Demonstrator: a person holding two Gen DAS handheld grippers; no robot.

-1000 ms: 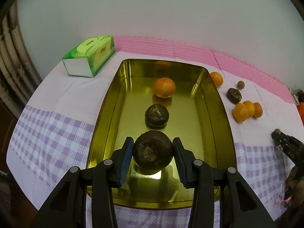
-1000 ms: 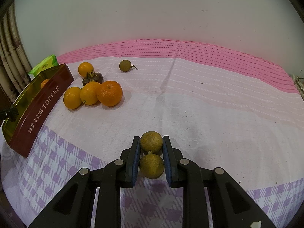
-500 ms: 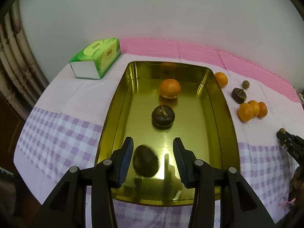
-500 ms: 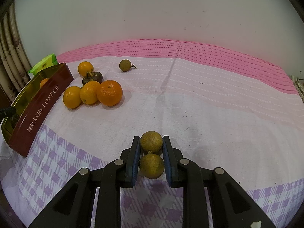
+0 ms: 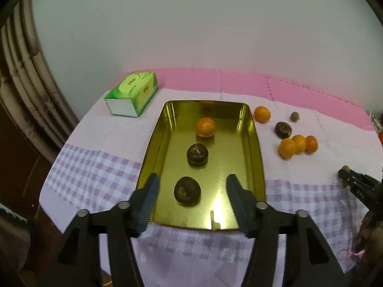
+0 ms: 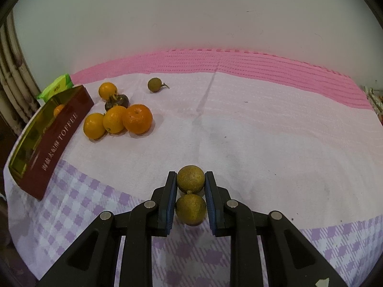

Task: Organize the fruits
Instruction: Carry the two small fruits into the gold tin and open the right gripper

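Note:
A gold tin tray (image 5: 257, 157) holds two dark mangosteens (image 5: 187, 190) (image 5: 197, 154) and an orange (image 5: 205, 127). My left gripper (image 5: 191, 192) is open and empty, raised above the tray's near end. My right gripper (image 6: 190, 183) is shut on two joined brown longans (image 6: 190, 179) low over the cloth; it also shows in the left wrist view (image 5: 344, 171). On the cloth lie three oranges (image 6: 117, 119), another orange (image 6: 107, 91), a mangosteen (image 6: 118, 101) and a loose longan (image 6: 153, 85).
A green tissue box (image 5: 132, 93) stands left of the tray's far end. The tray's red side (image 6: 51, 146) reads TOFFEE. A pale wall runs behind the table. The table's near edge drops off below my grippers.
My left gripper opened and let the mangosteen go into the tray, then rose and drew back. My right gripper has barely moved with the longans.

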